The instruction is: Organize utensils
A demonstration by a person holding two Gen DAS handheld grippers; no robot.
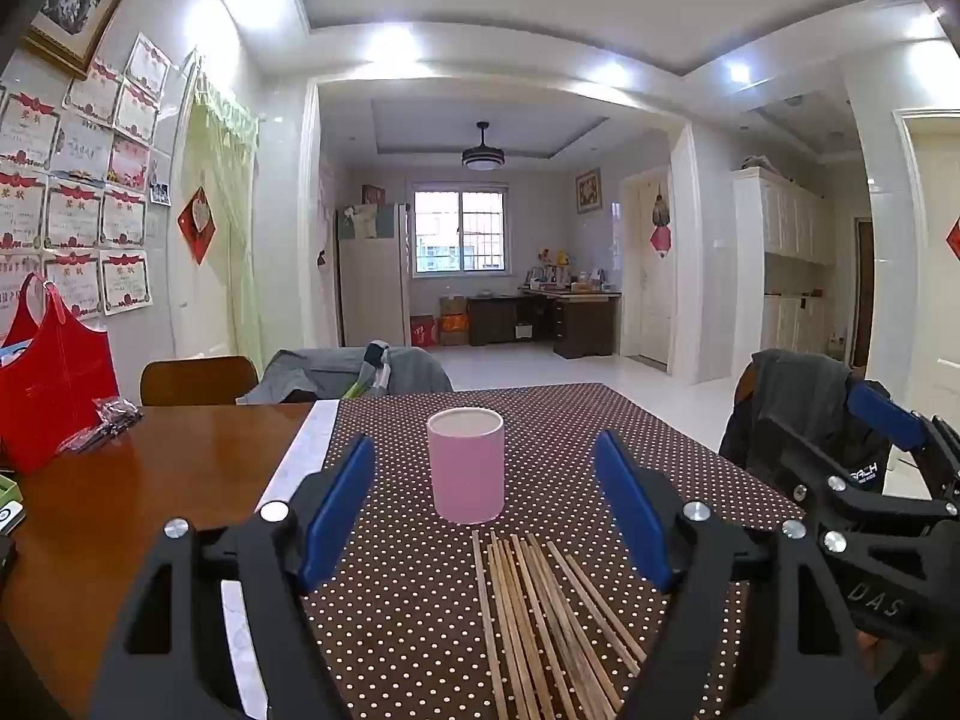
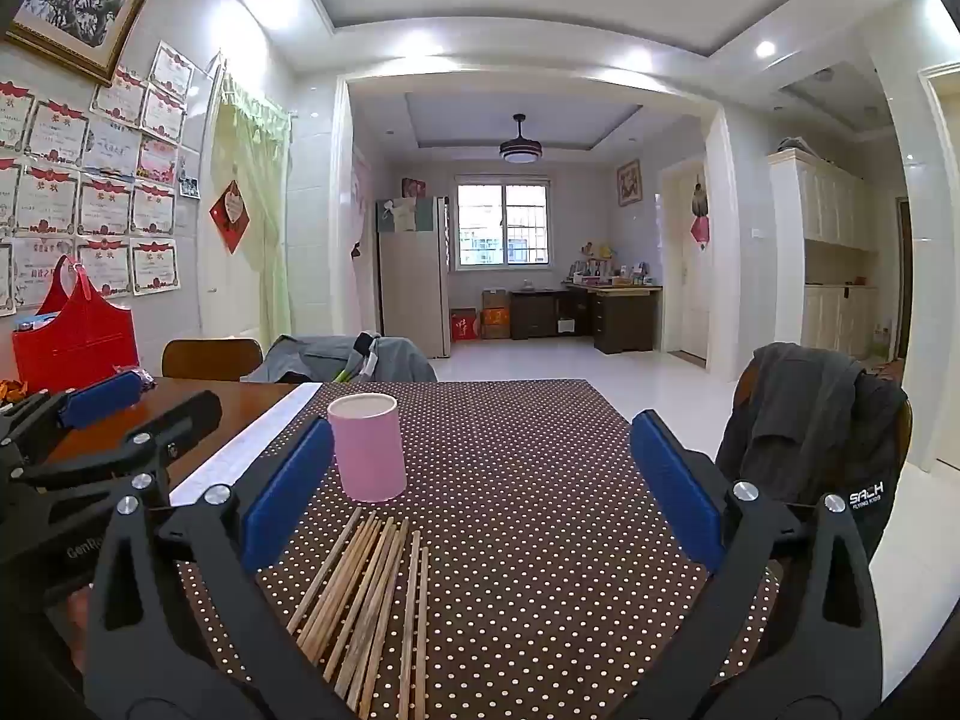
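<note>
Chopsticks (image 1: 540, 618), roughly twelve; one cup (image 1: 467, 465)

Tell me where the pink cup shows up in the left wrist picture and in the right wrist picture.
Left wrist view: the pink cup stands near the centre, between the open fingers, just beyond the chopsticks.
Right wrist view: the pink cup sits left of centre, close by the left blue pad.
Shared landmark: the pile of chopsticks on the dotted tablecloth, nearer the camera than the cup.
</note>
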